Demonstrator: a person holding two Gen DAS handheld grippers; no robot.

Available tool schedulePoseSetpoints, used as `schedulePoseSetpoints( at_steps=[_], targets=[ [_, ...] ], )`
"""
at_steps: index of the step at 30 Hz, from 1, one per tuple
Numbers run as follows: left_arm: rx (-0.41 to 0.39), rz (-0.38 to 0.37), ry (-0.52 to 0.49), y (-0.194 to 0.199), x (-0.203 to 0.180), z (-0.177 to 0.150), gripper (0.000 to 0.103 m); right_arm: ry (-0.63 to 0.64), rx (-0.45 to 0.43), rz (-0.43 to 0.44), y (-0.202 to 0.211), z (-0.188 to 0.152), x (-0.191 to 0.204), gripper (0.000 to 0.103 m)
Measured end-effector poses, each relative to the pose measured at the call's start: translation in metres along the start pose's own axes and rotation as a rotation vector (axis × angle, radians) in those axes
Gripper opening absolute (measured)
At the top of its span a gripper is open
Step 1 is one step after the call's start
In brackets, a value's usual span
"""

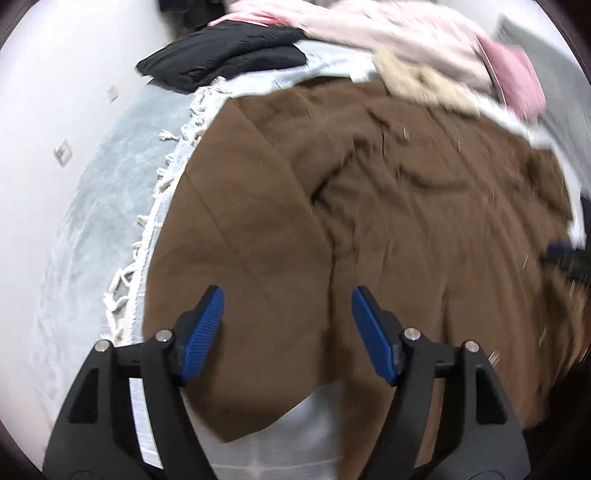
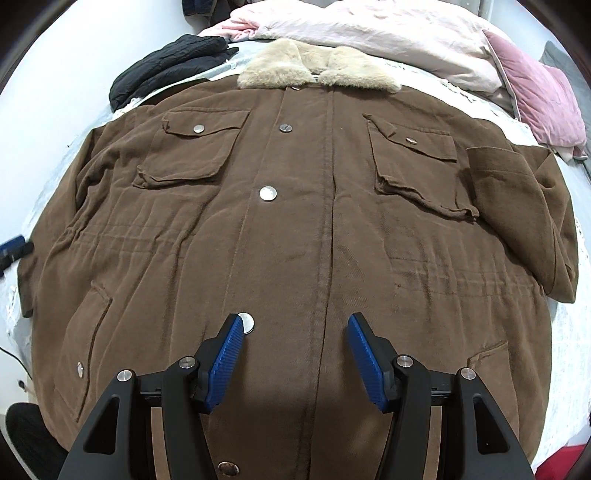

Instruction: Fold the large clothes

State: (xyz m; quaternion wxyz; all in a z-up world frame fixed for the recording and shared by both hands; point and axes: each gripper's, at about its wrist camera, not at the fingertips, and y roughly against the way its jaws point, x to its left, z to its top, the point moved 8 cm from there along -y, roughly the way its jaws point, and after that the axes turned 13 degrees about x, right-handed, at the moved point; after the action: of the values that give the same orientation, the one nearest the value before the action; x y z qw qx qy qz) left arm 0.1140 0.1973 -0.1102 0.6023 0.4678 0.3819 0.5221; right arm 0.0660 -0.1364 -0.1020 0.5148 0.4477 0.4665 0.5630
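brown coat (image 2: 295, 221) lies flat, front up, on the bed (image 2: 569, 332), fur collar (image 2: 317, 70) at the far end near the pink bedding (image 2: 369, 29). right sleeve (image 2: 535, 206) is folded in over the body. right claw (image 2: 295, 319) is spread, empty, above the button placket near the hem. left claw (image 1: 288, 295) is spread, nothing pinched, over the coat's left side by the fringed bedspread edge (image 1: 162, 192). black garment (image 2: 166, 66) sits far left.
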Motion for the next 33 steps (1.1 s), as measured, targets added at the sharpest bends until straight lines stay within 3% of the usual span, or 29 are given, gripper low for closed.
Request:
schedulePoseSetpoints(
  at_steps=[3,8,13,16,17,19,20,21,27,33],
  targets=[
    [0.008,0.05,-0.023,-0.009,0.02,-0.022,0.072,0.0,-0.008,-0.001,0.004,-0.002,-0.003,0.06],
    [0.025,-0.031,-0.125,-0.016,0.024,-0.061,0.072,-0.004,-0.015,0.003,0.007,-0.006,-0.007,0.06],
    [0.081,0.052,-0.254,-0.032,0.011,-0.073,0.072,0.013,0.007,0.008,0.001,-0.009,-0.001,0.06],
    [0.073,0.116,-0.28,-0.037,0.007,-0.07,0.072,0.017,0.022,0.02,-0.003,-0.01,0.004,0.06],
    [0.064,0.128,-0.272,-0.037,0.007,-0.067,0.07,0.018,0.024,0.021,-0.004,-0.01,0.005,0.06],
    [0.035,0.166,-0.261,-0.033,0.007,-0.059,0.036,0.02,0.023,0.017,-0.004,-0.01,0.006,0.06],
    [0.027,0.155,-0.251,-0.031,0.006,-0.055,0.027,0.02,0.022,0.013,-0.004,-0.01,0.006,0.06],
    [0.009,0.134,-0.226,-0.024,0.006,-0.05,0.007,0.019,0.022,0.012,-0.004,-0.01,0.006,0.06],
    [-0.202,0.009,-0.037,0.052,0.023,-0.008,0.006,0.003,0.03,0.004,-0.007,-0.01,0.0,0.06],
    [-0.359,0.006,0.216,0.118,0.096,0.037,0.005,-0.005,0.031,-0.006,-0.008,-0.009,-0.005,0.06]
  ],
)
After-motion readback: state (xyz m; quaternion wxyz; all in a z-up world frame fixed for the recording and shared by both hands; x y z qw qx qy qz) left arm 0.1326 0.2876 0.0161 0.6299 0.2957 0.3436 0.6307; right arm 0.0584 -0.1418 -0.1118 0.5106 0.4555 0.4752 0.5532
